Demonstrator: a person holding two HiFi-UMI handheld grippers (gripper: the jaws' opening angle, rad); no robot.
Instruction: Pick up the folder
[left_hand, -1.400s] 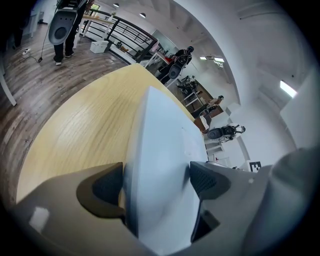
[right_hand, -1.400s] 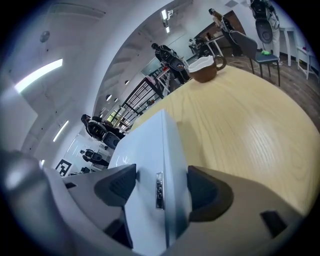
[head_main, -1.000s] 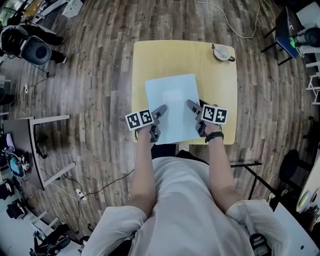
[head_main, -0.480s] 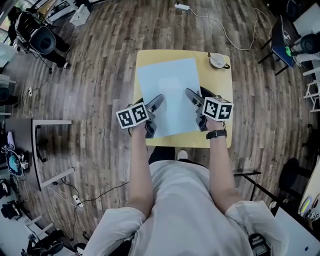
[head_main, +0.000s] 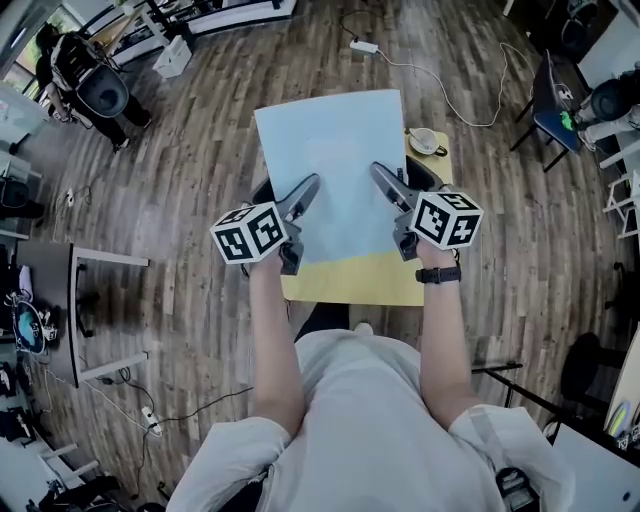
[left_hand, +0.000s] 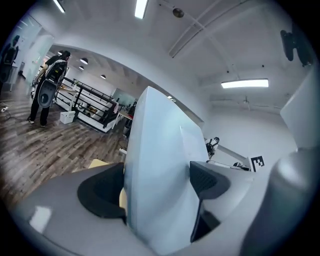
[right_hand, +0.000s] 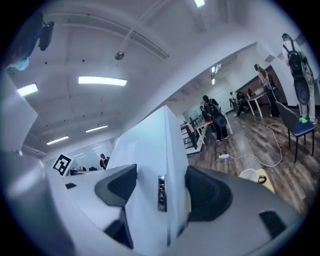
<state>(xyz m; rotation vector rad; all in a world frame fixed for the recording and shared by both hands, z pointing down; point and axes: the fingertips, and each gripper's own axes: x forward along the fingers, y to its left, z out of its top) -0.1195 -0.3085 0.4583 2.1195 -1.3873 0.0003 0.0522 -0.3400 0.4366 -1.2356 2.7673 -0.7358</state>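
Note:
The folder (head_main: 332, 170) is a pale blue flat rectangle held up in the air above the yellow table (head_main: 360, 280) in the head view. My left gripper (head_main: 297, 205) is shut on its left edge and my right gripper (head_main: 385, 195) is shut on its right edge. Through the left gripper view the folder (left_hand: 157, 180) stands tall between the two dark pads. The right gripper view shows the folder (right_hand: 145, 165) clamped the same way, with a small metal clip (right_hand: 161, 193) on its edge. Both grippers point upward toward the ceiling.
A white cup with a handle (head_main: 422, 141) sits at the table's far right corner. Wooden floor surrounds the table. A white cable (head_main: 430, 70) lies on the floor beyond it, a chair (head_main: 575, 95) stands far right, and a person (head_main: 85, 75) stands far left.
Both grippers have risen with the folder, lifting it off the table and tilting it up toward the head camera. The table now shows bare below the folder's near edge.

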